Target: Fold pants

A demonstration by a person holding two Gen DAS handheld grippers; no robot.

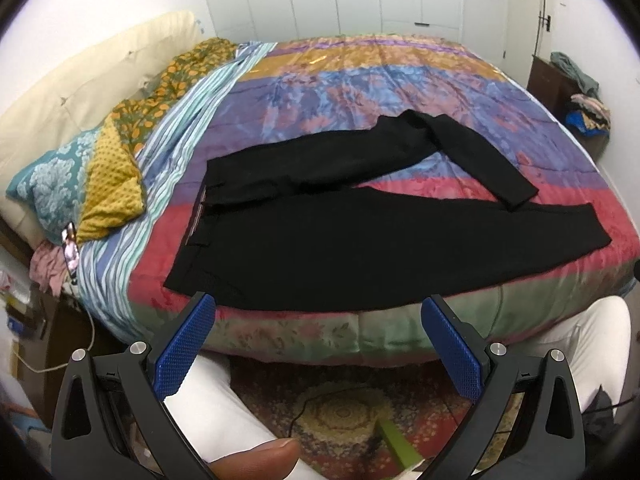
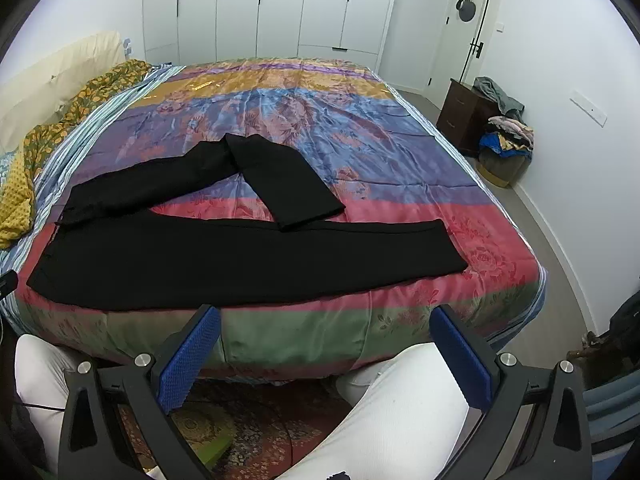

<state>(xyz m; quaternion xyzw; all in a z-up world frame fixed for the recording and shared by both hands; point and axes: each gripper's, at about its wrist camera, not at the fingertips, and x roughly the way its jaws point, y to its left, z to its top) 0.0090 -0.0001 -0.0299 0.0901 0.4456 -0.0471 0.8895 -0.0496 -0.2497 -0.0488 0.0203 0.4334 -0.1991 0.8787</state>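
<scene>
Black pants [image 1: 304,240] lie spread on the quilt [image 1: 360,92], near the edge of the bed closest to you. Their waistband [image 1: 196,216] points toward the pillows [image 1: 80,76], and the near leg [image 2: 280,256] runs straight along the bed edge. The far leg [image 2: 280,176] is splayed away and doubled back at an angle, so its cuff [image 2: 312,216] rests just beside, perhaps touching, the near leg.

Both claws stand wide and hold nothing: your left gripper [image 1: 320,344] hangs short of the bed edge toward the waistband end, your right gripper [image 2: 326,354] toward the cuff end, neither touching cloth.

Judging by the layout, folding has not begun, so the first job is to bring the legs together. Straighten the kinked far leg first; reach past the near leg with the right claw, pinch that cuff only, and draw it out flat. Then take the far side of the waistband with the left and carry both ends toward you together, laying one leg squarely on the other. Keep the lift low, since the quilt looks slick and the pants may slide off the edge.
</scene>
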